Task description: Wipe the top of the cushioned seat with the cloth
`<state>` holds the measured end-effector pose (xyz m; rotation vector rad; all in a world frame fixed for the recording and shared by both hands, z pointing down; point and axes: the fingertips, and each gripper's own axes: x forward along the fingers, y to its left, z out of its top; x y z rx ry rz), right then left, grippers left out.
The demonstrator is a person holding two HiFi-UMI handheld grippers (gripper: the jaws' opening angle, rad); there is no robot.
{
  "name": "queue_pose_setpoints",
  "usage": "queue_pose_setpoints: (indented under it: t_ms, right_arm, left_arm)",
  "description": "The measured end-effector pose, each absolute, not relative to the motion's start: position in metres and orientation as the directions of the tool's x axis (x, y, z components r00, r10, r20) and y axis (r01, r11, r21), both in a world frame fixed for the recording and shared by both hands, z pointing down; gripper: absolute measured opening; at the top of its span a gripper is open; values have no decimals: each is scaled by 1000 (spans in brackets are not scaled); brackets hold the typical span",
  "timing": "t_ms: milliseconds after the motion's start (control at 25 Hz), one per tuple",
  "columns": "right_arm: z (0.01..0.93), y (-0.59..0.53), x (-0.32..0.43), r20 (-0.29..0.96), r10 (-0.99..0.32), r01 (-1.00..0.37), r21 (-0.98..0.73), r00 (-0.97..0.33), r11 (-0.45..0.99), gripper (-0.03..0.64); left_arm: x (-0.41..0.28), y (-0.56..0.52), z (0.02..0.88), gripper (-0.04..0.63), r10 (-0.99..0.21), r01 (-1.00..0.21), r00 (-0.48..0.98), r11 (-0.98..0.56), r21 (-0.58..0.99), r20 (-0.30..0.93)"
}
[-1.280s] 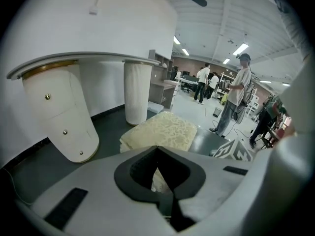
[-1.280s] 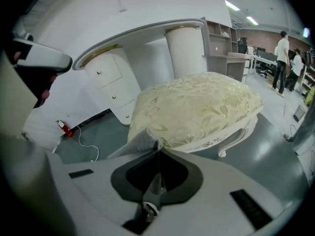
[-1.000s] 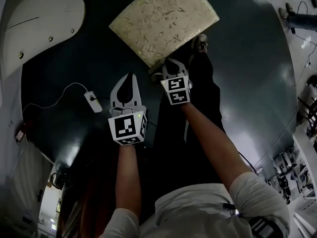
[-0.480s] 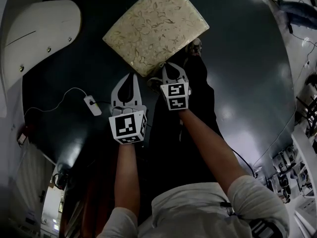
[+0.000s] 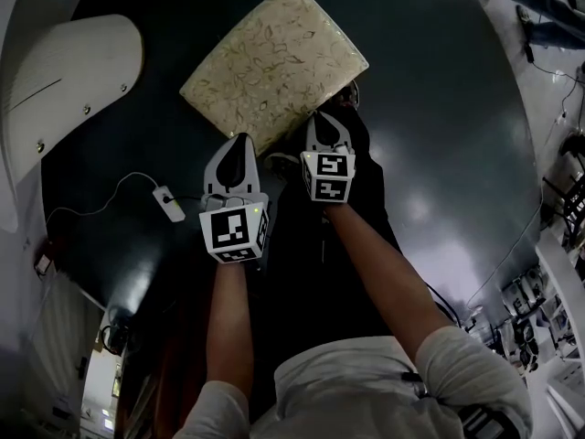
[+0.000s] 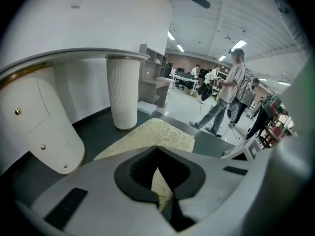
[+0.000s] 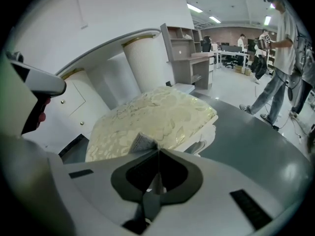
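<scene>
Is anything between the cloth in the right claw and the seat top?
Nothing visible does. The right claw, shut on the cloth, sits at the cushioned seat's near edge, and its top looks bare.

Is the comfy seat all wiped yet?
Not yet. Done: the right gripper is shut on a small grey cloth. In hand: it is at the near edge of the cream floral cushioned seat. Left to do: wiping the whole top. The left gripper is shut and holds nothing.
</scene>
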<state>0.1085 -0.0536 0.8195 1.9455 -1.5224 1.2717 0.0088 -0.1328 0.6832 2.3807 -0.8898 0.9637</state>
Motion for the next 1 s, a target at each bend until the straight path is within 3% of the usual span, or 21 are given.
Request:
queue_pose_setpoints:
  t_ms: [680,1000]
  right_arm:
    - [818,-68,216,806,-567,-859,-158,173,-486,17]
    - [818,-78,250,810,-560,-865,-148,172,-480,17]
  left_arm:
    - [59,-131,691,14,-349,-660,586,-729,181,731]
    - [89,-136,695,14,-333,-656,588,-730,193,737]
